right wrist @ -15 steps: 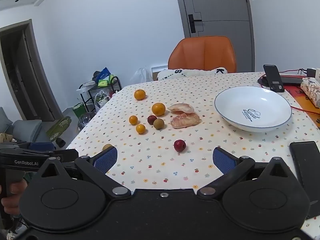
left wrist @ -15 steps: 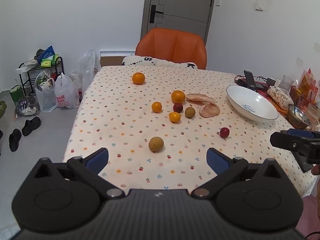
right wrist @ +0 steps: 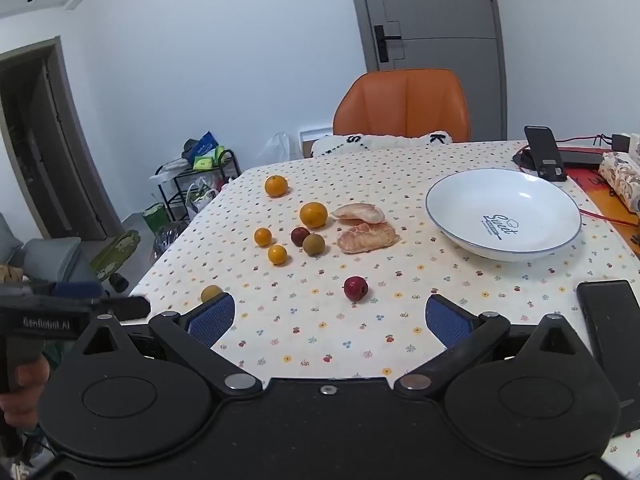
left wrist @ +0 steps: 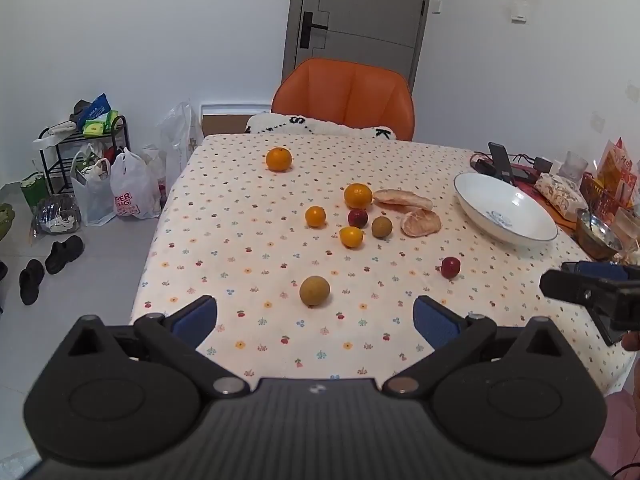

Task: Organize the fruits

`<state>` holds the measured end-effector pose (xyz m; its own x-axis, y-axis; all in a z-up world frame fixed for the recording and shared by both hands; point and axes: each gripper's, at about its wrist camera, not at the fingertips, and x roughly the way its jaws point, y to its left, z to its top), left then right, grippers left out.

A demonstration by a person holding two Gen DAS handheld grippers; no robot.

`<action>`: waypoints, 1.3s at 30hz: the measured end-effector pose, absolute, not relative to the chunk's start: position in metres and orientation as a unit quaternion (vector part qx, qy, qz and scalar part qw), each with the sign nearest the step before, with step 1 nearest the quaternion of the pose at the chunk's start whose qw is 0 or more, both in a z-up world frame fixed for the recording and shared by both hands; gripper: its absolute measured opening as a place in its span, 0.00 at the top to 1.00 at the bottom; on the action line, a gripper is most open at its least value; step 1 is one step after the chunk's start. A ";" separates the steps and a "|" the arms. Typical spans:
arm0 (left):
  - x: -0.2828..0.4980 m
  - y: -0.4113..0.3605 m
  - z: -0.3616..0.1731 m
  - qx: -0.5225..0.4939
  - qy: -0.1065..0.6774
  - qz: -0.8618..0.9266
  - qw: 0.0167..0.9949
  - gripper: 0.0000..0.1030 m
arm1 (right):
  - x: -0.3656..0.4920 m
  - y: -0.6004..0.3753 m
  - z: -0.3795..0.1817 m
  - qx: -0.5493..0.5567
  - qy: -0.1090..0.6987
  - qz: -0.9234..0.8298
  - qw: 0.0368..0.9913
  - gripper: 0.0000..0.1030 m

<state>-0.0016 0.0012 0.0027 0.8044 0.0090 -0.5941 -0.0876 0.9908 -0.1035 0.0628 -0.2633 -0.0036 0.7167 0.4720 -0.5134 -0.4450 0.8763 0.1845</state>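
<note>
Fruit lies scattered on the dotted tablecloth (left wrist: 224,240). A brown round fruit (left wrist: 315,290) sits just ahead of my open left gripper (left wrist: 315,320). A small red fruit (right wrist: 355,288) lies in front of my open right gripper (right wrist: 330,318). Farther off are several oranges (left wrist: 358,195), a dark red fruit (left wrist: 357,218), a second brown fruit (left wrist: 381,227) and peeled pomelo pieces (right wrist: 368,236). A lone orange (left wrist: 279,159) rests at the far side. An empty white bowl (right wrist: 503,213) stands at the right. Neither gripper holds anything.
An orange chair (left wrist: 344,100) stands behind the table. A black phone (right wrist: 610,328) lies near the right gripper. A phone stand (right wrist: 544,158), cables and snack packets crowd the right edge. Bags, a rack (left wrist: 80,148) and shoes are on the floor at left.
Both grippers have edged slightly forward toward the table. The fruits have not moved.
</note>
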 end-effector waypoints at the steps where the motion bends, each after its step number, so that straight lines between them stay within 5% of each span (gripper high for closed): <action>1: -0.001 0.002 0.003 -0.063 0.311 0.024 0.948 0.00 | 0.063 -0.263 -0.004 0.021 0.285 0.247 0.926 0.00; 39: -0.004 0.005 0.007 -0.062 0.308 0.023 0.949 0.00 | 0.063 -0.260 -0.003 0.015 0.286 0.248 0.925 0.00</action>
